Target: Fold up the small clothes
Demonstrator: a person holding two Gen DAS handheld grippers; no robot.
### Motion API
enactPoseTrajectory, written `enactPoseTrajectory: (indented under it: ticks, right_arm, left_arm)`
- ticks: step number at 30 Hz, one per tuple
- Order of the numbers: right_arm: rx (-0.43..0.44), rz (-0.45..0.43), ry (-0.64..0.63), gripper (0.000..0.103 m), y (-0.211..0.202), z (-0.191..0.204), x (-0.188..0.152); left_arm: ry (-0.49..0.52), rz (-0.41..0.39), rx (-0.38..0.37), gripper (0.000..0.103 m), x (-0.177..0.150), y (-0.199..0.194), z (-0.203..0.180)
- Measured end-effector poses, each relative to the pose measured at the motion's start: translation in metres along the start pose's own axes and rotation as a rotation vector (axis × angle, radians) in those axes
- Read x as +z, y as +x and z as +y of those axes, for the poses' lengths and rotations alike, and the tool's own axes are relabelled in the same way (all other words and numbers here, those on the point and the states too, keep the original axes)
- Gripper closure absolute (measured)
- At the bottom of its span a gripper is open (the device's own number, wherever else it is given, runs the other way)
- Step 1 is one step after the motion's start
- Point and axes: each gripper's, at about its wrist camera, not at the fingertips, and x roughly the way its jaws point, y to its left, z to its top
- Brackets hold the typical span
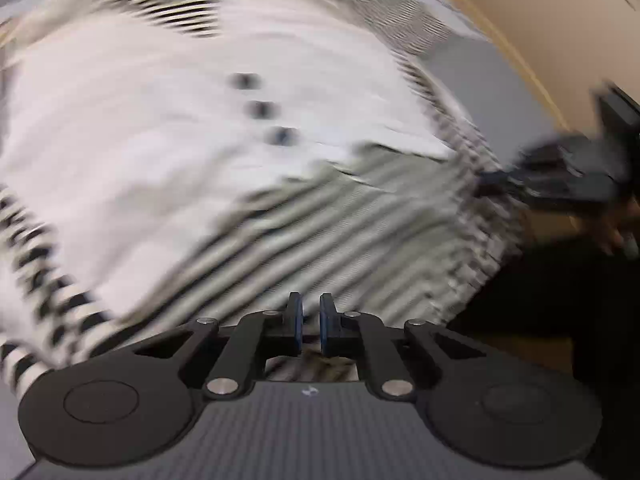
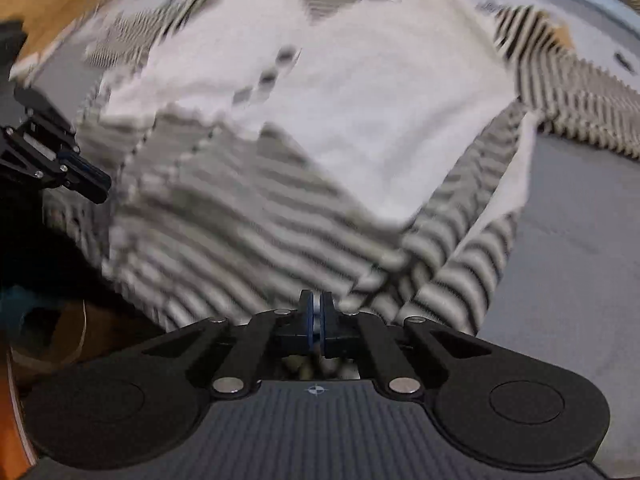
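A small garment (image 1: pixel 160 140) (image 2: pixel 360 120), blurred in both views, lies on a grey table top. It has a white front with three dark buttons (image 1: pixel 262 109) (image 2: pixel 268 76) and black-and-white striped sleeves. Its near hem is turned up and shows the striped inner side (image 1: pixel 320 240) (image 2: pixel 240 220). My left gripper (image 1: pixel 311 320) (image 2: pixel 86 182) has its jaws almost together at that hem, with striped cloth bunched between and under them. My right gripper (image 2: pixel 317 316) (image 1: pixel 492 180) is shut, and a thin light strip of the hem shows between its blue pads.
The grey table top (image 1: pixel 480 80) (image 2: pixel 560 220) runs beyond the garment. A tan wooden surface (image 1: pixel 540 20) (image 2: pixel 60 0) lies past its edge. A dark area, perhaps a person's clothing (image 1: pixel 520 300), fills the near side between the grippers.
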Motion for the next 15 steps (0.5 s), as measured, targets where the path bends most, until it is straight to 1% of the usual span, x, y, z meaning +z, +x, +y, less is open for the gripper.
enactPoseTrajectory:
  ticks: [1, 2, 3, 4, 6, 7, 10, 11, 13, 15]
  right_arm:
    - [-0.007, -0.028, 0.020, 0.097, -0.001, -0.001, 0.003]
    - [-0.017, -0.040, 0.039, 0.093, -0.001, -0.003, 0.008]
    - [-0.036, -0.034, 0.055, 0.091, 0.001, -0.007, 0.009]
    - [-0.059, -0.008, 0.062, 0.091, 0.006, -0.012, 0.008]
    - [-0.117, 0.106, 0.063, 0.091, 0.023, -0.018, 0.002]
    - [-0.132, 0.142, 0.066, 0.091, 0.028, -0.021, -0.002]
    - [-0.121, 0.132, 0.100, 0.092, 0.023, -0.025, 0.001]
    - [-0.126, 0.134, 0.108, 0.092, 0.023, -0.026, 0.002]
    - [-0.128, 0.123, 0.104, 0.092, 0.021, -0.022, 0.004]
    - [-0.114, 0.082, 0.091, 0.091, 0.016, -0.017, 0.007]
  left_arm:
    - [-0.016, 0.026, 0.052, 0.094, -0.001, 0.004, 0.006]
    - [-0.014, 0.077, 0.139, 0.094, -0.005, 0.012, 0.012]
    - [0.006, 0.125, 0.221, 0.094, -0.009, 0.019, 0.014]
    - [0.037, 0.169, 0.299, 0.094, -0.016, 0.026, 0.016]
    - [0.039, 0.153, 0.274, 0.091, -0.021, 0.019, 0.020]
    - [0.009, 0.161, 0.262, 0.092, -0.026, 0.016, 0.027]
    - [-0.037, 0.141, 0.233, 0.092, -0.031, 0.007, 0.040]
    - [-0.056, 0.119, 0.221, 0.091, -0.032, 0.001, 0.045]
    - [-0.094, 0.039, 0.186, 0.089, -0.032, -0.016, 0.054]
    - [-0.157, -0.027, 0.132, 0.088, -0.029, -0.028, 0.062]
